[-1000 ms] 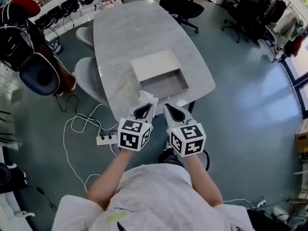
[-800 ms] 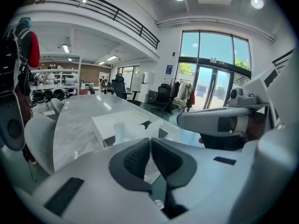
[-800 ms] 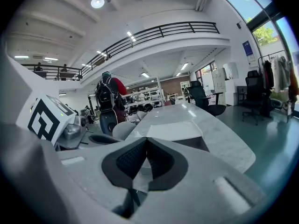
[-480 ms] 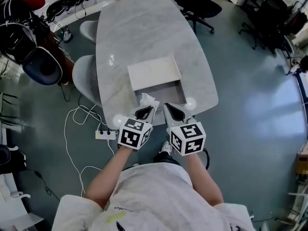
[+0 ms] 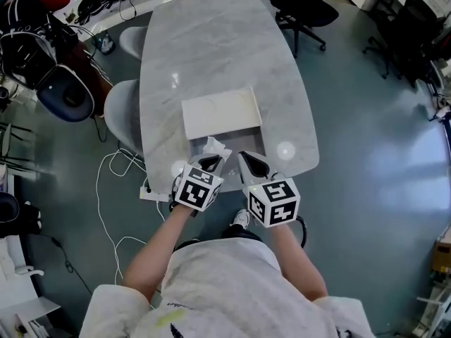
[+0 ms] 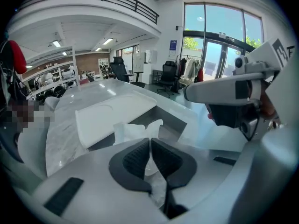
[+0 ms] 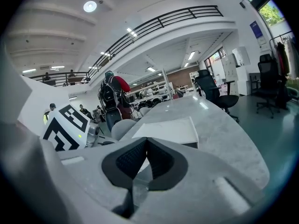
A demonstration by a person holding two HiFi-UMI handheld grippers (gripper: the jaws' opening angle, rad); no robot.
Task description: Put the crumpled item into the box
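Closest to you, your bare forearms reach forward and each hand holds a gripper topped with a black-and-white marker cube. The left gripper (image 5: 209, 163) has its jaws clenched on the crumpled item (image 5: 215, 146), a wad of white tissue. In the left gripper view the left gripper (image 6: 150, 143) pinches the tissue (image 6: 135, 130) between its dark ribbed pads, with paper bulging out above the tips and trailing below them. The right gripper (image 5: 255, 164) is just beside the left one, level with it. In the right gripper view the right gripper (image 7: 146, 142) has its jaws pressed together at the tips, with nothing between them.

Both grippers are over the near edge of a pale grey marble-look table (image 5: 204, 41). Just past their tips stands the box (image 5: 248, 139), a shallow grey tray, open at the top. The tissue is at the box's near left corner; you cannot tell from these views whether it is over the opening or just short of it. A flat white lid (image 5: 220, 113) lies on the far part of the box, covering it.

On the floor to the left lie a white power strip (image 5: 151, 193) and loose cable. A grey chair (image 5: 121, 115) is tucked at the table's left side. Farther off, at the table's far right, is a black office chair (image 5: 304, 5).
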